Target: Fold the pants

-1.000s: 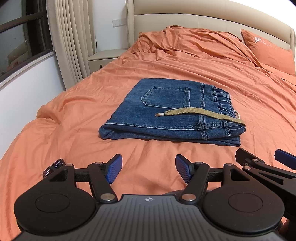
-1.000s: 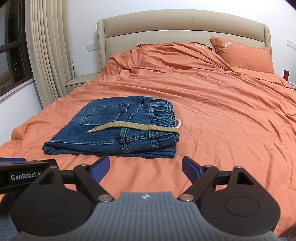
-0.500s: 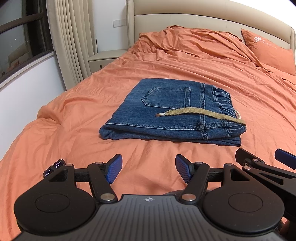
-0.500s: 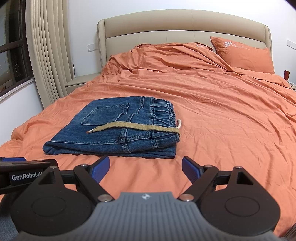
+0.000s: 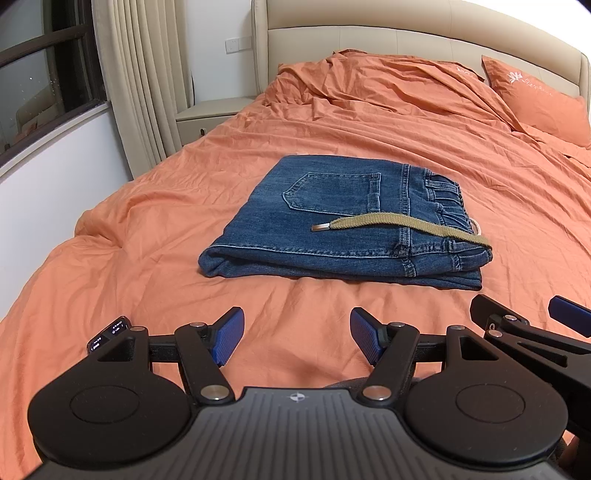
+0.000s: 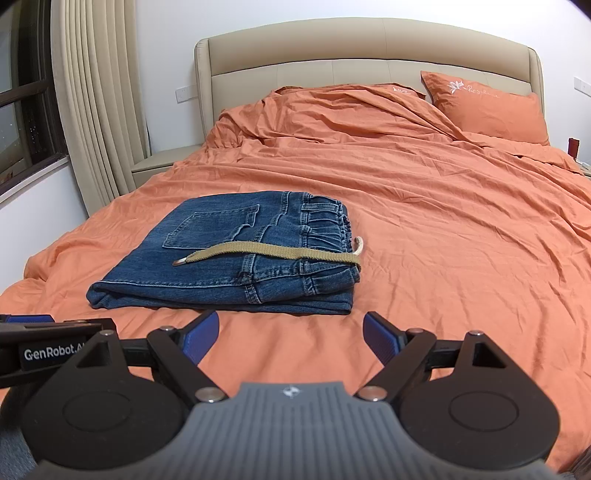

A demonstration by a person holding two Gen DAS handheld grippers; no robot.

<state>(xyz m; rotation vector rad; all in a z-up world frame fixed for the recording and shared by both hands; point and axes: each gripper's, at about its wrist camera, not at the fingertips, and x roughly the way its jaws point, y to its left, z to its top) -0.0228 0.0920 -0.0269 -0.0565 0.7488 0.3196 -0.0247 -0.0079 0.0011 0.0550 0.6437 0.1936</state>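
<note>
From your left wrist camera, the folded blue denim pants (image 5: 343, 221) lie flat on the orange bedsheet (image 5: 147, 236) of the bed, pocket side up, with a tan woven drawstring (image 5: 402, 225) laid across the top. Your left gripper (image 5: 297, 341) hangs short of the pants' near folded edge, over bare sheet; its blue-padded fingers (image 5: 227, 338) stand well apart with nothing between them. The pants sit beyond the fingers and slightly to their right, not touching. Your right gripper (image 5: 532, 325) shows at the right edge, also short of the pants. An orange pillow (image 5: 539, 99) rests beyond the pants, against the beige padded headboard (image 5: 369, 33).

From your right wrist camera, the same pants (image 6: 236, 254) lie beyond your right gripper (image 6: 291, 339) and to its left. Its blue-padded fingers (image 6: 380, 339) are spread wide and hold nothing; the left one sits just short of the pants' near edge. Part of your left gripper (image 6: 48, 343) enters at the left edge.
</note>
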